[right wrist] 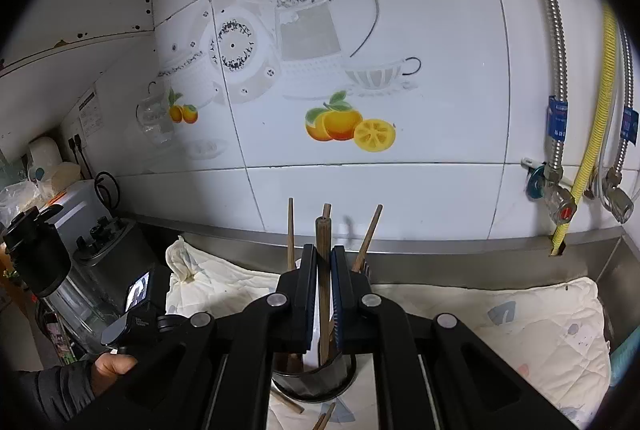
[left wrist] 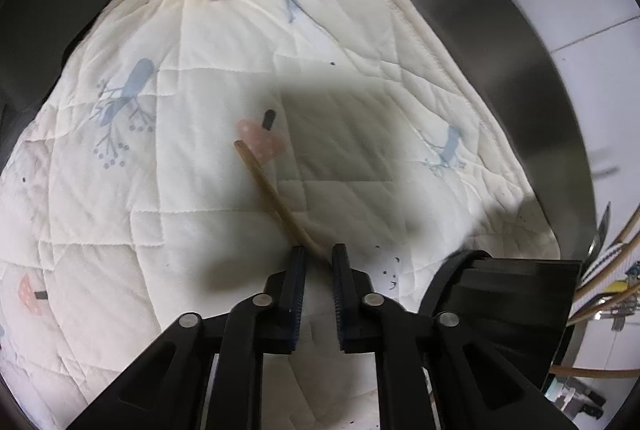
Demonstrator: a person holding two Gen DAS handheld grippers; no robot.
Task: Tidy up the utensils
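In the left wrist view my left gripper [left wrist: 319,254] is shut on one end of a light wooden chopstick [left wrist: 268,185], which slants up and left over a cream quilted cloth [left wrist: 168,133]. In the right wrist view my right gripper [right wrist: 323,258] is shut on a dark wooden utensil handle [right wrist: 322,242] that stands upright in a black utensil holder [right wrist: 316,382]. Two more wooden sticks [right wrist: 290,230] [right wrist: 370,230] stand in the same holder. Loose wooden pieces [right wrist: 325,418] lie on the cloth below the holder.
A steel counter edge [left wrist: 500,41] borders the cloth on the right. The other gripper's black body [left wrist: 500,294] sits at lower right. A tiled wall [right wrist: 360,69], metal hoses [right wrist: 560,69] and valves stand behind the holder. Appliances [right wrist: 92,242] crowd the left.
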